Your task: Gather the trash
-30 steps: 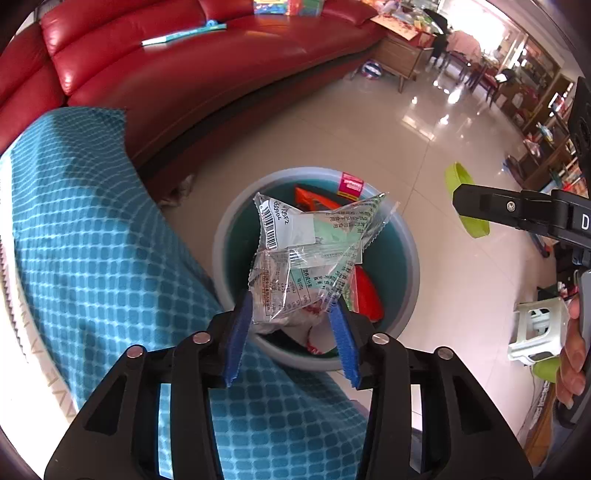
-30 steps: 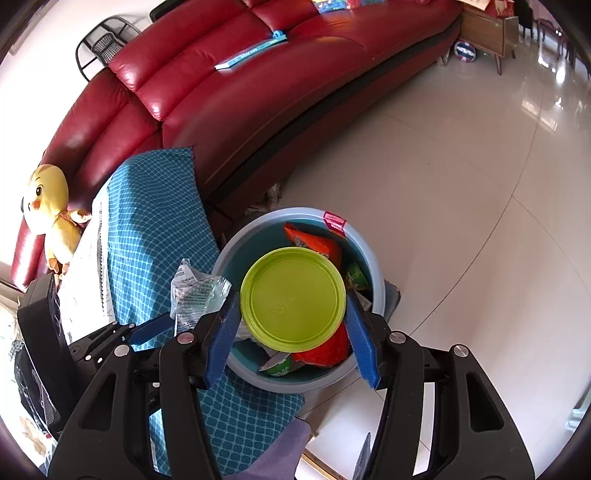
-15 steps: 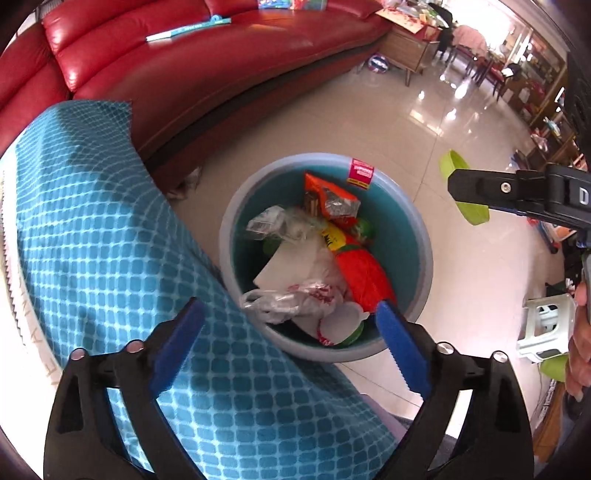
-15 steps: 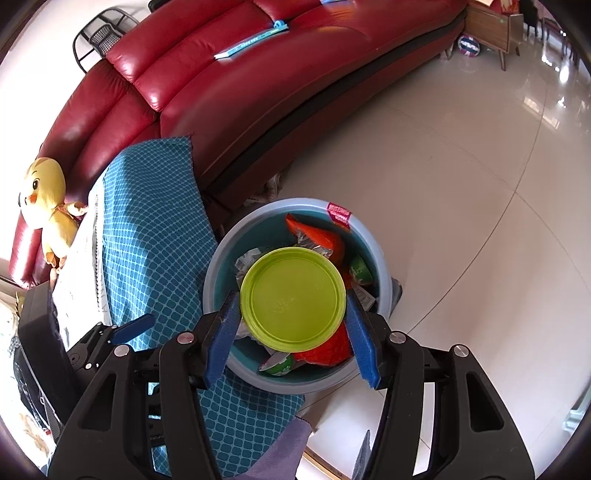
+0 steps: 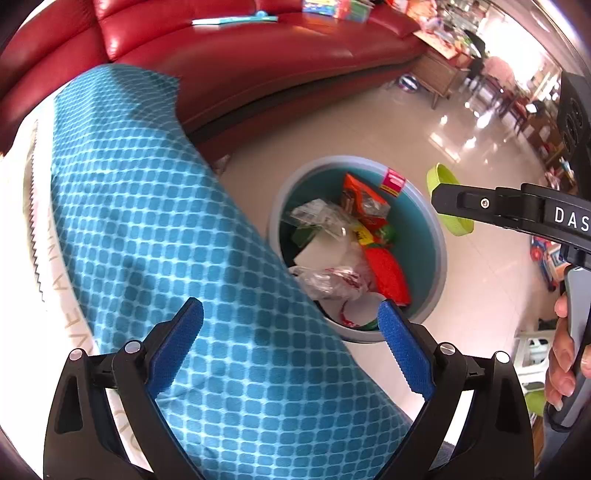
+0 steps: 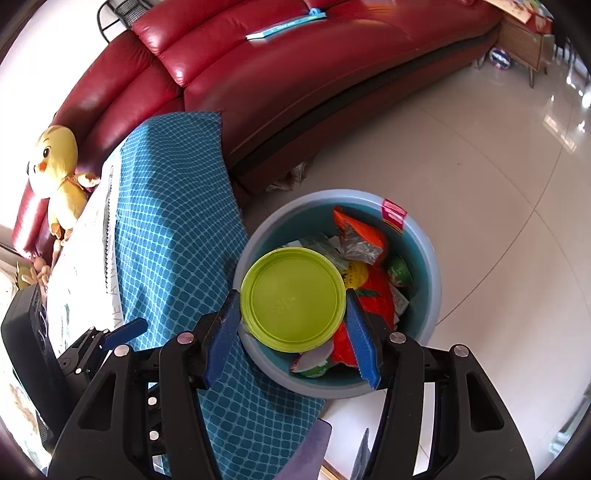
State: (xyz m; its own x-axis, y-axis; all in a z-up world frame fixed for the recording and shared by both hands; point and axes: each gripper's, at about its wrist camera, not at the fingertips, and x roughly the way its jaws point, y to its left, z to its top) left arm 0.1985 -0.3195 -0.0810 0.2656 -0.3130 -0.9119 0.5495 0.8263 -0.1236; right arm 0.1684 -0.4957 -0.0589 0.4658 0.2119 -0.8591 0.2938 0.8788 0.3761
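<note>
A grey-blue trash bin [image 5: 432, 236] stands on the tiled floor beside the table; it holds several wrappers, among them a clear plastic wrapper [image 5: 317, 218] and an orange packet [image 5: 364, 201]. My left gripper [image 5: 291, 347] is open and empty above the blue checked tablecloth [image 5: 155, 221], left of the bin. My right gripper [image 6: 291, 332] is shut on a round lime-green lid [image 6: 293, 299] and holds it over the bin [image 6: 424, 258]. The lid also shows edge-on in the left wrist view [image 5: 441, 184].
A red leather sofa [image 6: 295, 74] runs along the back, with a blue booklet [image 6: 286, 26] on it. A yellow plush duck [image 6: 59, 173] sits at the far left. A wooden side table [image 5: 439, 79] and furniture stand at the back right.
My left gripper opened and let the clear plastic wrapper fall into the bin, then pulled back left over the tablecloth. The right gripper kept holding the green lid over the bin.
</note>
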